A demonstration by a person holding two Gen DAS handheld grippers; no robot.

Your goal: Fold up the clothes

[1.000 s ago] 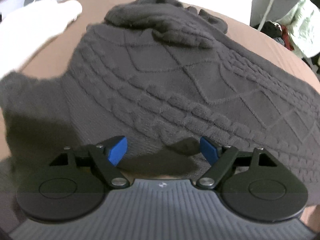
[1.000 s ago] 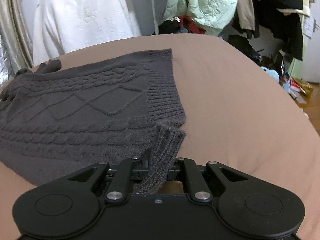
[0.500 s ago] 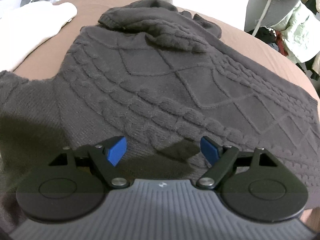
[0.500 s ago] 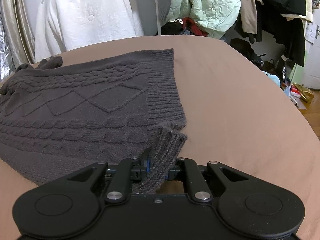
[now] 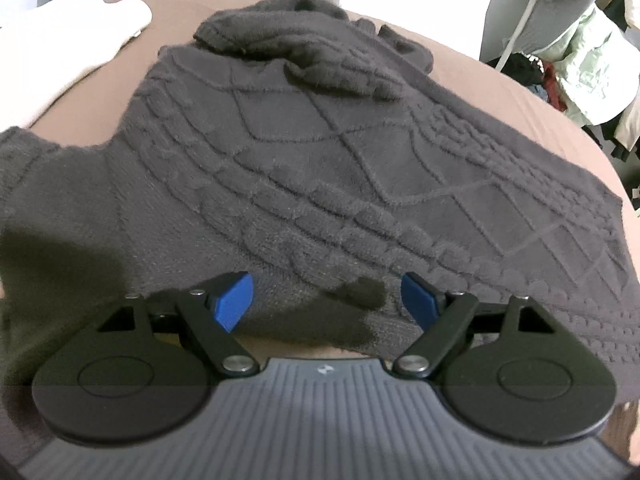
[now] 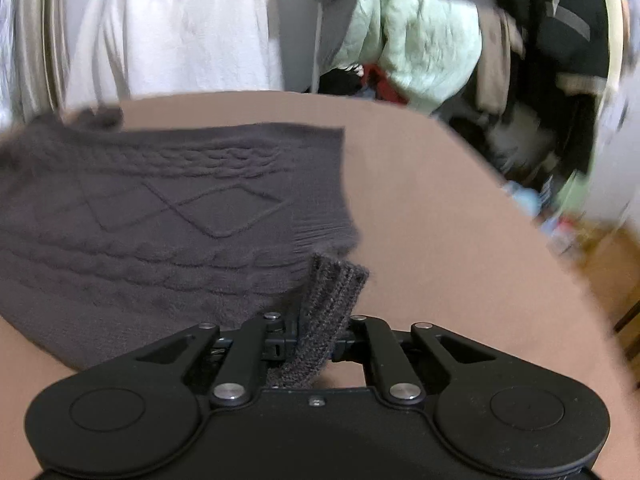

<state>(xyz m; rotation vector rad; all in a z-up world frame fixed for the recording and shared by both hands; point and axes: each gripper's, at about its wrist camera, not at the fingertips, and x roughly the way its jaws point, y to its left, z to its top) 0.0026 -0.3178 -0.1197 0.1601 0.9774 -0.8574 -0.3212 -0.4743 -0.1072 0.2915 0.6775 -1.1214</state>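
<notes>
Dark grey cable-knit sweater [image 5: 320, 168] lies spread flat on a brown-covered surface [image 6: 460, 220], filling most of the left wrist view. Bunched-up part of it [image 5: 304, 40] sits at the far end, looks like collar or sleeve, can't tell which.

Left hand-held gripper [image 5: 327, 300] is wide apart, blue pads [image 5: 234, 302] showing, nothing between them. It hangs over the near edge of the sweater; contact with the knit can't be told. Its shadow falls on the fabric between the pads.

Right hand-held gripper [image 6: 316, 336] is clamped on a ribbed strip of the sweater [image 6: 332, 300], at the near right corner of the hem. That strip stands up from the flat body and runs down between the closed fingers. Rest of the sweater spreads off to the left in this view, diamond and cable pattern visible.

White cloth [image 5: 60, 52] lies at far left on the brown surface, apart from the sweater. Hanging clothes [image 6: 420, 48], pale green jacket among them, crowd the far background. Right wrist view is motion-blurred.
</notes>
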